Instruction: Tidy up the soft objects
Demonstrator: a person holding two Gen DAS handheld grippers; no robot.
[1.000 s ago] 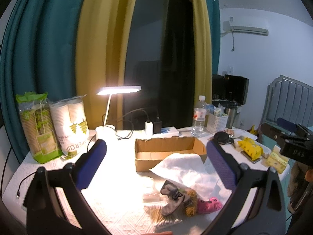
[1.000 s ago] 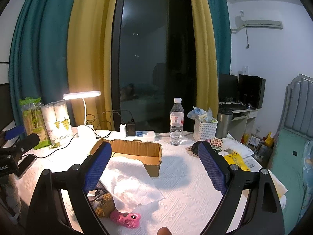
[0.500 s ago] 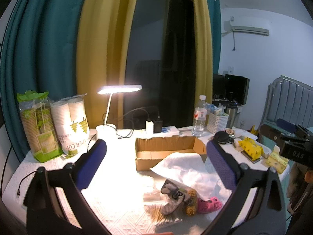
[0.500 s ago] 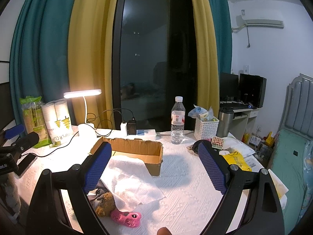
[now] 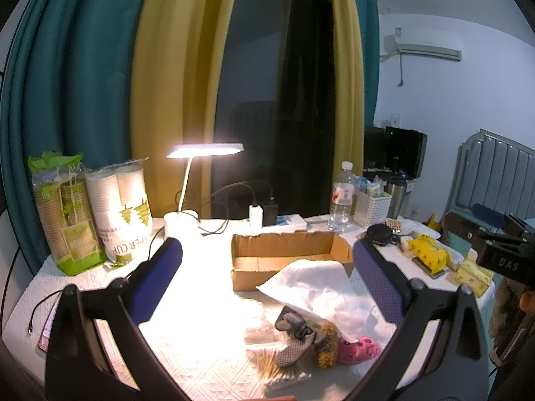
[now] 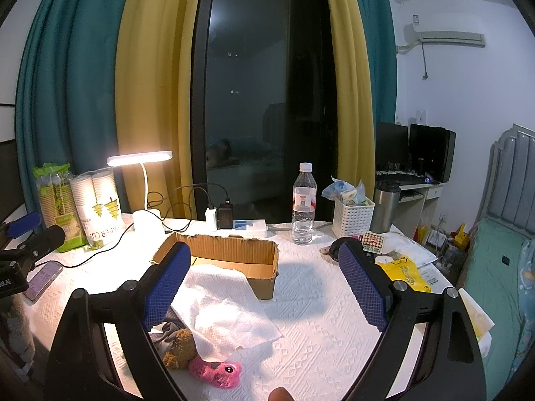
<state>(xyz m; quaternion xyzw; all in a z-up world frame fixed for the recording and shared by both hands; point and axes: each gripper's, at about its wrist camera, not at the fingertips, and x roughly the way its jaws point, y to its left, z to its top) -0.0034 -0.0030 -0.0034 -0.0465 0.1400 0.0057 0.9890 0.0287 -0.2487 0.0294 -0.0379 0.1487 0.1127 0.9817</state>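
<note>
Big table (image 6: pixel 311 314) under a bumpy white cloth, in front of tall green and yellow curtains (image 6: pixel 143 83). Open brown cardboard box (image 5: pixel 287 254) near the middle of the table, nothing seen inside. Soft white paper towel (image 6: pixel 224 304) spread flat, one edge up against the front of the box, the near end lying over the toys.

Left tool (image 5: pixel 264 277) up above the table, blue pads wide apart, gripping nothing. Right tool (image 6: pixel 267 284) up above the table too, blue pads wide apart, gripping nothing.

Two tall packs of paper cups (image 5: pixel 90 217) standing at the far left. White desk lamp (image 5: pixel 200 170) shining beside the cups. Clear plastic water bottle (image 6: pixel 304 204) standing upright behind the box, with a white plastic basket (image 6: pixel 354 220) just beside it. Yellow plastic bag (image 6: pixel 404 272) lying at the right side.

Small soft toys in a little heap at the near edge, just beside the towel: grey and black cloth toy (image 5: pixel 296 334), fuzzy brown plush toy (image 6: pixel 180 347) touching it, and pink plush toy with a dark eye (image 6: pixel 217 372) touching the brown one. All three outside the box, well in front of it. Bunch of cotton swabs (image 5: pixel 281 366) lying next to the grey toy.
</note>
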